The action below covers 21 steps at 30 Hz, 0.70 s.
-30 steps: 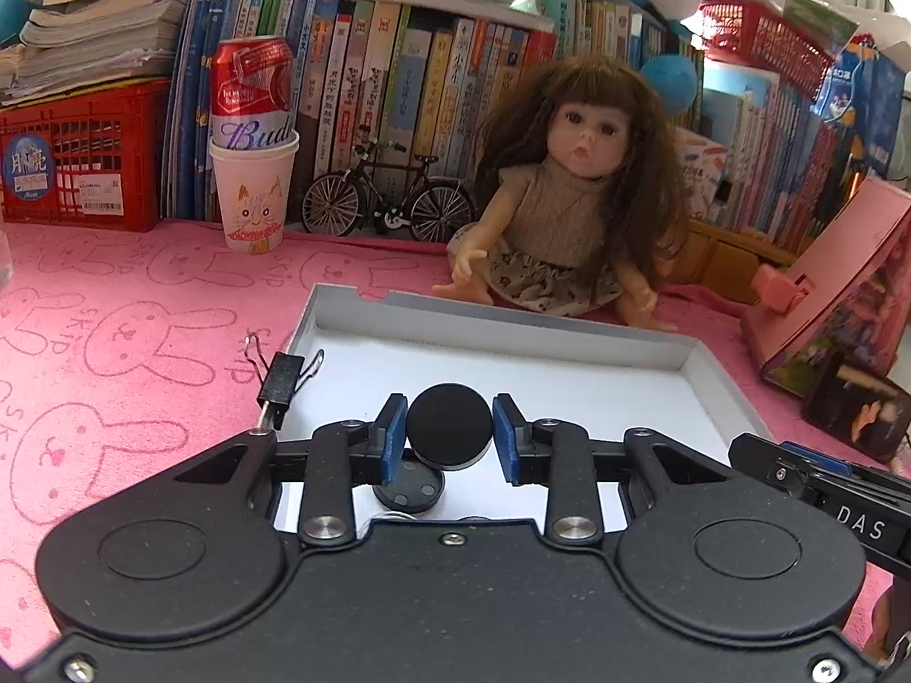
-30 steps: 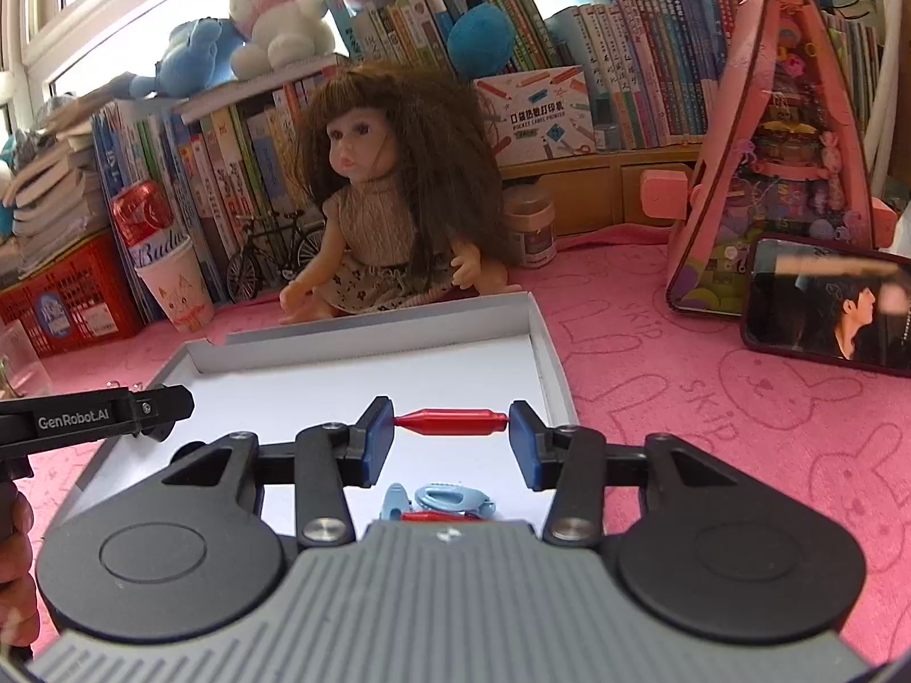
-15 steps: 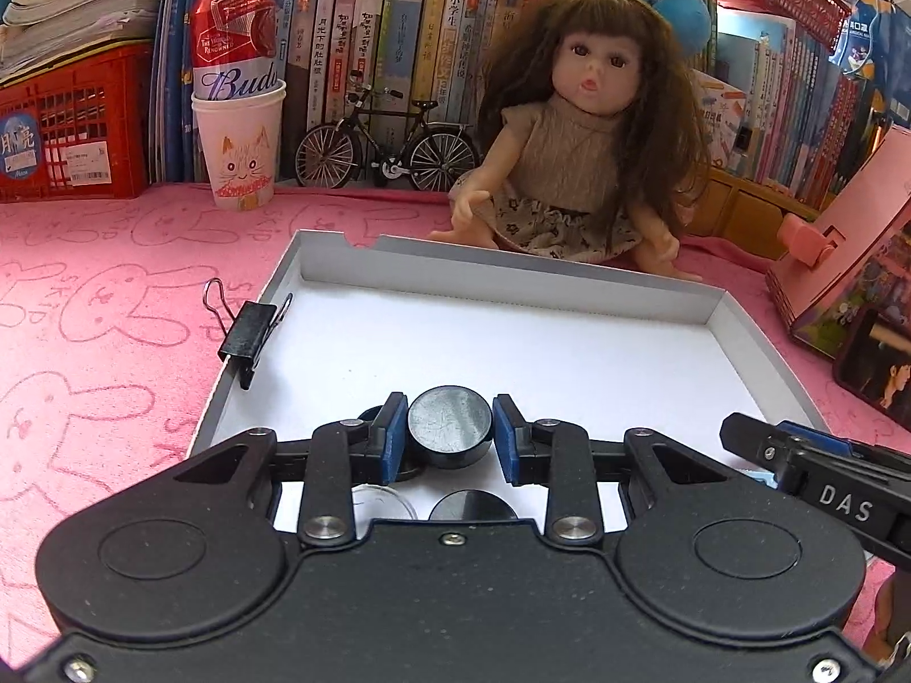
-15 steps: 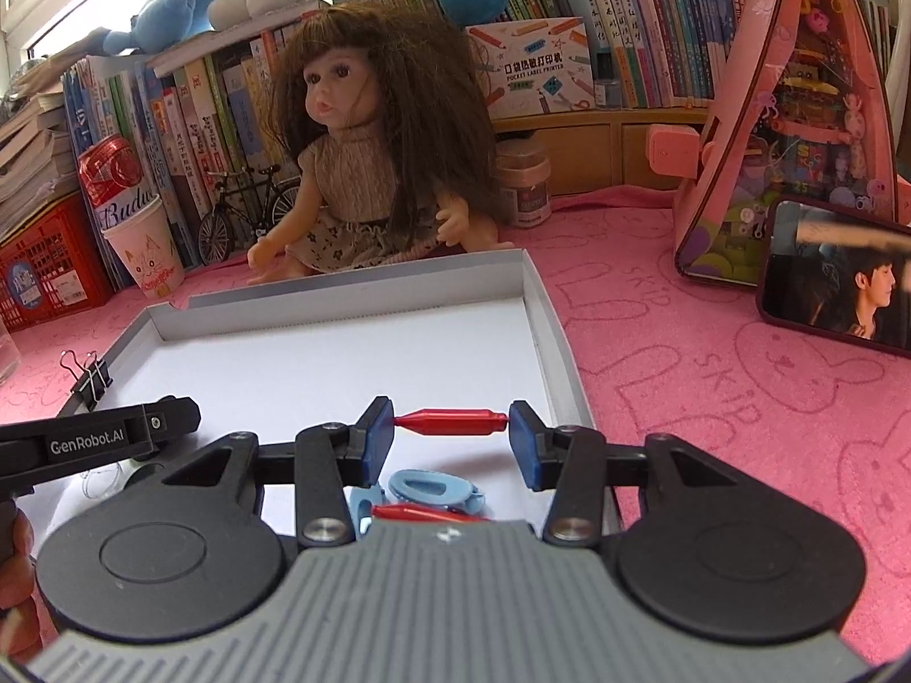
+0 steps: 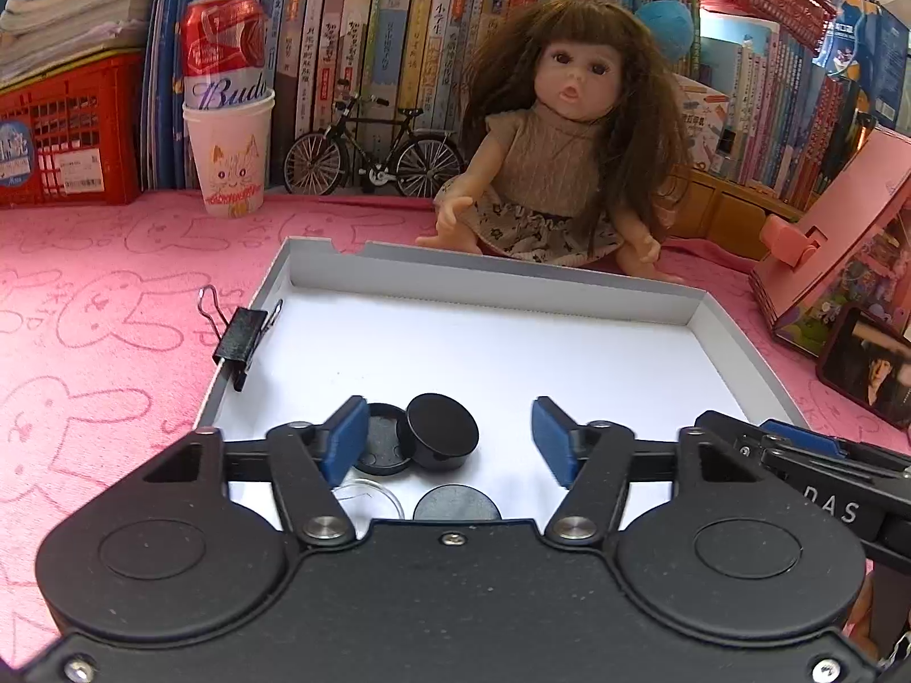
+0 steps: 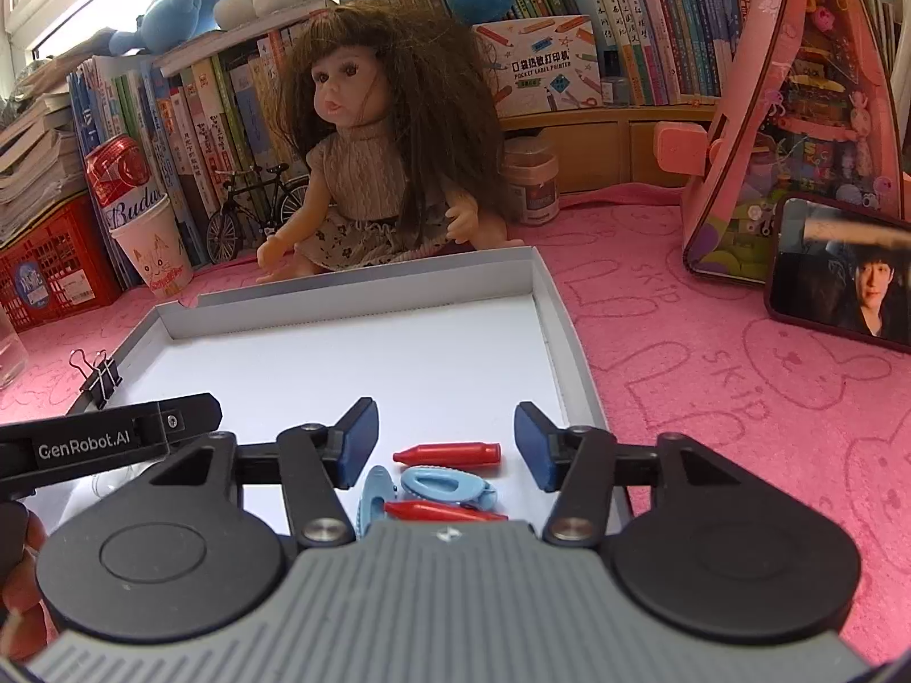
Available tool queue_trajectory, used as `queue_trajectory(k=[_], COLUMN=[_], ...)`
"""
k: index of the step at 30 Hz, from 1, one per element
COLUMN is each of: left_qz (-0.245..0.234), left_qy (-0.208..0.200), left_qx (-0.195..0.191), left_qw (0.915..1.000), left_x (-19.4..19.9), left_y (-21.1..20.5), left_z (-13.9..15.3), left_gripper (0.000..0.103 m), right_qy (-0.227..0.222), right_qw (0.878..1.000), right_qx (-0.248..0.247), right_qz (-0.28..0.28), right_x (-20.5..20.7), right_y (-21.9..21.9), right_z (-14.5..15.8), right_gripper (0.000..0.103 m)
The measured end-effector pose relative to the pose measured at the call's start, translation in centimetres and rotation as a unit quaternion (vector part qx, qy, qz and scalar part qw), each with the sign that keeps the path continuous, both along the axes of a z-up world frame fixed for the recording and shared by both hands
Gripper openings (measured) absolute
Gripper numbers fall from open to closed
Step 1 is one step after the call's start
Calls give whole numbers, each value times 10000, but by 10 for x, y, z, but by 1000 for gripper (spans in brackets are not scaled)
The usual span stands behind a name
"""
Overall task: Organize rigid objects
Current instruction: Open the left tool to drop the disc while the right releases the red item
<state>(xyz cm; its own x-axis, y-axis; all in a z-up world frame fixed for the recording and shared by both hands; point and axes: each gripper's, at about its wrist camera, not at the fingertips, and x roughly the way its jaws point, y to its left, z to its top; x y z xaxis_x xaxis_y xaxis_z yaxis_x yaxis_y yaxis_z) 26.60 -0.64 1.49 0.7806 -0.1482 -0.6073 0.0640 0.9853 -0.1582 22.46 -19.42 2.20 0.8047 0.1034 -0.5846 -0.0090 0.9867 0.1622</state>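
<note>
Pink mat, white tray (image 5: pixel 734 353): both jaws just opened, black cap (image 5: pixel 441 437) and red cap (image 6: pixel 450 453) dropped; I back straight out.

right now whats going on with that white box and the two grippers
A person is sorting small items into the white box. The left gripper has just opened, with the black round cap lying between its jaws. The right gripper has just opened too, leaving the red crayon-shaped piece lying beside the blue clips.
</note>
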Motion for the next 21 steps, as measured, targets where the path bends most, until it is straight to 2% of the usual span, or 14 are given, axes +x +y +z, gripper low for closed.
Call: queue_trajectory(k=[4, 6, 9, 16, 21], left_qz=[2, 27, -9, -33, -97], left_qy=[-129, -228, -353, -408, -468], left_qx=[75, 121, 236, 118, 174], left_qw=[9999, 9997, 9991, 9991, 9987], left_x=[-12, -20, -33, -56, -73], left_y=[-1, -2, -3, 0, 1], left_z=[8, 11, 17, 28, 33], left_gripper=[77, 85, 85, 86, 86], right_qy=[-110, -143, -211, -410, -513], right_qw=[9999, 9999, 9997, 9991, 9983], right_qx=[35, 62, 94, -28, -150], right_qz=[-32, -27, -16, 118, 234], right_x=[-8, -12, -18, -37, -52], right_y=[-2, -4, -5, -2, 3], right_z=[7, 11, 18, 29, 34], right_gripper=[84, 86, 88, 92, 96])
